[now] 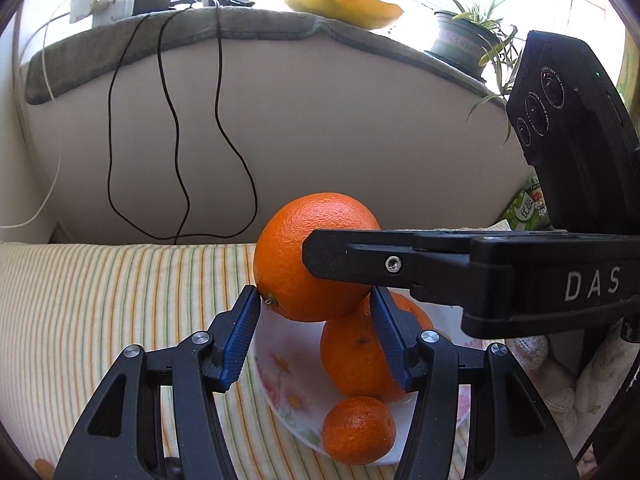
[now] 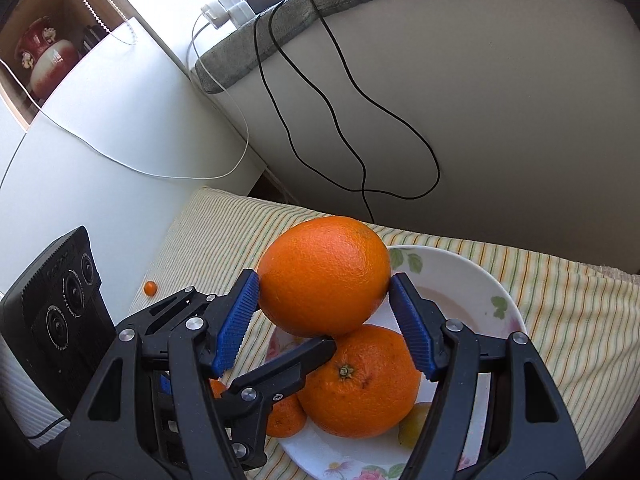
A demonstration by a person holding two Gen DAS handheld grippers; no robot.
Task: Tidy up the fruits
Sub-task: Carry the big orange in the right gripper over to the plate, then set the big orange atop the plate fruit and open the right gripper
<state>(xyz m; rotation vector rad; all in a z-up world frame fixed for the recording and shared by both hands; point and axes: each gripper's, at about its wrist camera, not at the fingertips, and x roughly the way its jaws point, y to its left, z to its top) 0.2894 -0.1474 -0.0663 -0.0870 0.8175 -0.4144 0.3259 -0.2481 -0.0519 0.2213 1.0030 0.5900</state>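
A big orange (image 1: 288, 248) (image 2: 324, 276) hangs just above a flowered plate (image 1: 280, 364) (image 2: 460, 280). My right gripper (image 2: 324, 280) is shut on the orange, blue pads on its two sides; one of its fingers (image 1: 360, 264) crosses the left wrist view. The tips of my left gripper (image 1: 316, 294) press the same orange low down from either side, and one left finger (image 2: 288, 368) shows under it. On the plate lie a second orange (image 1: 352, 360) (image 2: 360, 384), a mandarin (image 1: 358, 430) (image 2: 286, 420) and a yellowish fruit (image 2: 414, 426).
The plate rests on a striped cloth (image 1: 120, 300) (image 2: 560, 312) below a beige wall with hanging cables (image 1: 180, 160). A tiny orange fruit (image 2: 150, 288) lies on the cloth's left part. A green packet (image 1: 524, 208) and a gloved hand (image 1: 580, 380) are at the right.
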